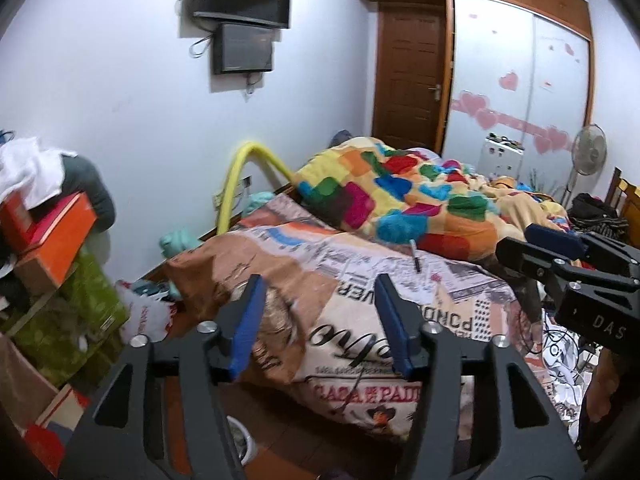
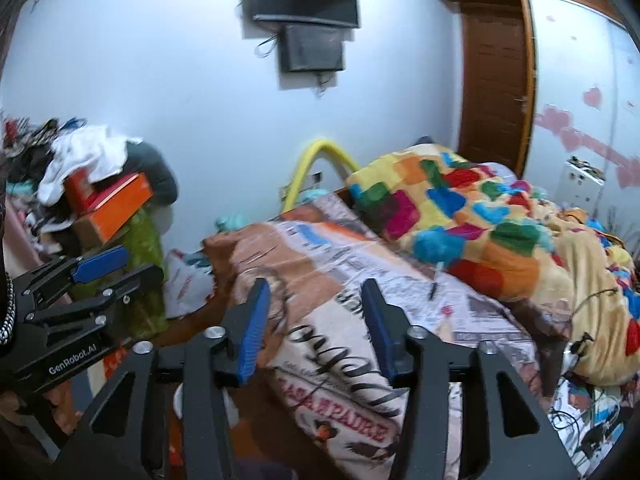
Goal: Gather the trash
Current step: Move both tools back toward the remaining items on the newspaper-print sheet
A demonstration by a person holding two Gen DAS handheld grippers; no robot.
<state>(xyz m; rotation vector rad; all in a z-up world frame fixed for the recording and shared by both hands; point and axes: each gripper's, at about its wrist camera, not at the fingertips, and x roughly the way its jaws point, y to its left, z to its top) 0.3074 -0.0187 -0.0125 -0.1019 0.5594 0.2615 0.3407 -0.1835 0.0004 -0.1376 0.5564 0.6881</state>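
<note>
Both the left gripper (image 1: 320, 320) and right gripper (image 2: 316, 320) are spread and empty above the bed (image 1: 360, 280); no trash is collected, a pen (image 1: 415, 256) remaining far.

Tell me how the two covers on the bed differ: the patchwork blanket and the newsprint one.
The patchwork blanket is fluffy, in bright coloured blocks; the newsprint cover is smooth, printed with text and pictures on beige and brown. The blanket lies bunched in a heap on the far side of the bed; the cover lies flatter on the near side, hanging over the edge. A pen rests on the cover, beside the blanket's edge. Both lie unmade on one bed.
</note>
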